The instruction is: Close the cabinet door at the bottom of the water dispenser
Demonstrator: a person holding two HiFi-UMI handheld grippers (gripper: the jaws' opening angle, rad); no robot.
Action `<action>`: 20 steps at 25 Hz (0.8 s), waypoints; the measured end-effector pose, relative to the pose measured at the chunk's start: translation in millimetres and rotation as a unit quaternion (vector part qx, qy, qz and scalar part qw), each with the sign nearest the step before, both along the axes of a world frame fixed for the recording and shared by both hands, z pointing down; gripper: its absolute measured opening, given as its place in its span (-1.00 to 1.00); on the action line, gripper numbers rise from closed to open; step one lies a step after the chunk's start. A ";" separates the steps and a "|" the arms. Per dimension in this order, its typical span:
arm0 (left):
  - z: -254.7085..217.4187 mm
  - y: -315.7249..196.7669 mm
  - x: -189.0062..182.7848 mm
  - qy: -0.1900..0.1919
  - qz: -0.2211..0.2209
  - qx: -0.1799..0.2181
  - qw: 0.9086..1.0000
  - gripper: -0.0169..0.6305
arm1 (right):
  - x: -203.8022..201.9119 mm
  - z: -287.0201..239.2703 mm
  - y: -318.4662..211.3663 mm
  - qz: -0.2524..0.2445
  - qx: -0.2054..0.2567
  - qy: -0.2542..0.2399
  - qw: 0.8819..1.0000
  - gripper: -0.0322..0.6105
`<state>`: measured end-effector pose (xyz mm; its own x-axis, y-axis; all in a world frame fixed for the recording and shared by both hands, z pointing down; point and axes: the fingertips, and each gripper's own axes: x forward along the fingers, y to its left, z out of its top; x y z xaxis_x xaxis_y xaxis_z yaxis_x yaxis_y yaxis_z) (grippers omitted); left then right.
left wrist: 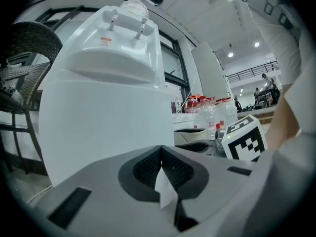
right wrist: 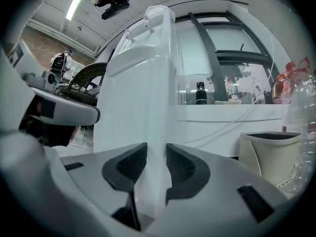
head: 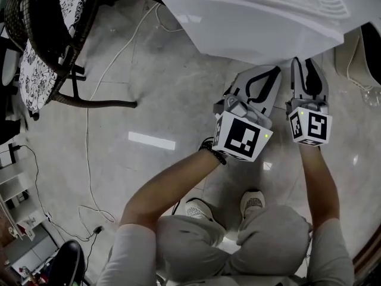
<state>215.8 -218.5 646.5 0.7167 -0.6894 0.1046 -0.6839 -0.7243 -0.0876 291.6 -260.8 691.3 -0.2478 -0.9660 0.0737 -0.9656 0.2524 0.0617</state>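
Note:
The white water dispenser [head: 256, 16] [left wrist: 103, 107] [right wrist: 133, 98] stands right in front of me, and both grippers point level at its base. My left gripper [head: 269, 70] [left wrist: 160, 149] is shut, its pads meeting at the tips with nothing between them, just short of the dispenser's lower front. My right gripper [head: 306, 61] [right wrist: 156, 149] is beside it on the right. A thin white panel, the cabinet door [right wrist: 157, 132] seen edge-on, fills the gap between the right pads and touches both. From the head view the dispenser's top hides the door.
A wicker chair [head: 47, 34] stands on the left, with a white cable [head: 89, 159] trailing over the tiled floor. A white bin [right wrist: 269, 152] and several water bottles [left wrist: 212, 112] sit to the dispenser's right. The person's knees and shoes [head: 253, 201] are directly below the grippers.

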 end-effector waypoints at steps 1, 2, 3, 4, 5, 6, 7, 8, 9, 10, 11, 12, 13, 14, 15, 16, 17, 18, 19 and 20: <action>0.6 -3.5 0.2 -0.001 -0.003 0.001 1.000 -0.92 | 0.6 0.1 -3.2 0.001 0.000 -0.001 1.000 -0.48; 1.6 -7.1 0.4 -0.003 -0.007 0.003 1.000 -0.92 | 1.4 0.1 -6.4 0.003 -0.001 -0.002 1.000 -0.49; 2.7 -10.4 1.1 -0.005 -0.009 0.007 1.000 -0.92 | 2.5 0.0 -9.7 0.004 -0.001 -0.004 1.000 -0.49; 3.3 -13.0 2.3 -0.006 -0.011 0.009 1.000 -0.92 | 3.7 -0.2 -12.5 0.006 -0.001 -0.006 1.000 -0.49; 3.3 -14.7 3.8 -0.007 -0.011 0.010 1.000 -0.92 | 5.0 -0.3 -14.3 0.007 0.000 -0.008 1.000 -0.50; 2.8 -15.6 4.8 -0.006 -0.011 0.011 1.000 -0.92 | 5.8 -0.3 -14.8 0.007 0.003 -0.009 1.000 -0.50; 2.1 -16.0 5.1 -0.006 -0.011 0.011 1.000 -0.92 | 6.2 -0.2 -14.6 0.006 0.006 -0.008 1.000 -0.50; 1.2 -16.1 4.7 -0.005 -0.011 0.011 1.000 -0.92 | 6.2 -0.2 -14.4 0.005 0.007 -0.006 1.000 -0.50; 0.4 -16.0 3.7 -0.006 -0.012 0.012 1.000 -0.92 | 6.1 -0.4 -14.4 0.003 0.006 -0.004 1.000 -0.50; -0.2 -15.7 2.5 -0.006 -0.012 0.014 1.000 -0.92 | 6.0 -0.7 -14.7 0.002 0.006 -0.003 1.000 -0.50; -0.6 -15.3 1.1 -0.007 -0.013 0.015 1.000 -0.92 | 5.7 -1.0 -15.3 0.002 0.005 -0.001 1.000 -0.50; -0.7 -14.7 -0.3 -0.008 -0.014 0.016 1.000 -0.92 | 5.7 -1.2 -15.8 0.001 0.004 -0.001 1.000 -0.51; -0.4 -13.7 -1.5 -0.009 -0.015 0.018 1.000 -0.92 | 6.0 -1.4 -15.8 0.002 0.003 -0.002 1.000 -0.51; 0.0 -12.6 -2.8 -0.010 -0.016 0.019 1.000 -0.92 | 7.0 -1.7 -15.1 0.005 0.003 -0.004 1.000 -0.51; 0.2 -11.8 -4.5 -0.010 -0.016 0.020 1.000 -0.92 | 8.3 -2.4 -13.9 0.009 0.004 -0.008 1.000 -0.54; 0.1 -11.1 -6.8 -0.011 -0.018 0.021 1.000 -0.92 | 9.7 -3.9 -11.9 0.013 0.006 -0.012 1.000 -0.58; -0.1 -10.7 -10.0 -0.011 -0.020 0.022 1.000 -0.92 | 10.7 -6.3 -9.2 0.015 0.010 -0.017 1.000 -0.62; -0.5 -10.4 -14.0 -0.012 -0.023 0.022 0.999 -0.92 | 10.4 -10.1 -5.8 0.015 0.015 -0.021 1.000 -0.68; -1.7 -10.1 -19.1 -0.012 -0.026 0.022 0.999 -0.92 | 8.3 -14.9 -1.4 0.010 0.022 -0.024 0.999 -0.75; -4.2 -9.3 -25.6 -0.012 -0.029 0.022 0.999 -0.92 | 4.0 -20.1 3.8 0.002 0.027 -0.026 0.999 -0.77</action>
<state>190.2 -227.8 642.3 0.6735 -0.7336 0.0900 -0.7214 -0.6790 -0.1360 295.7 -257.0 671.2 -0.2455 -0.9694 0.0091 -0.9690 0.2457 0.0253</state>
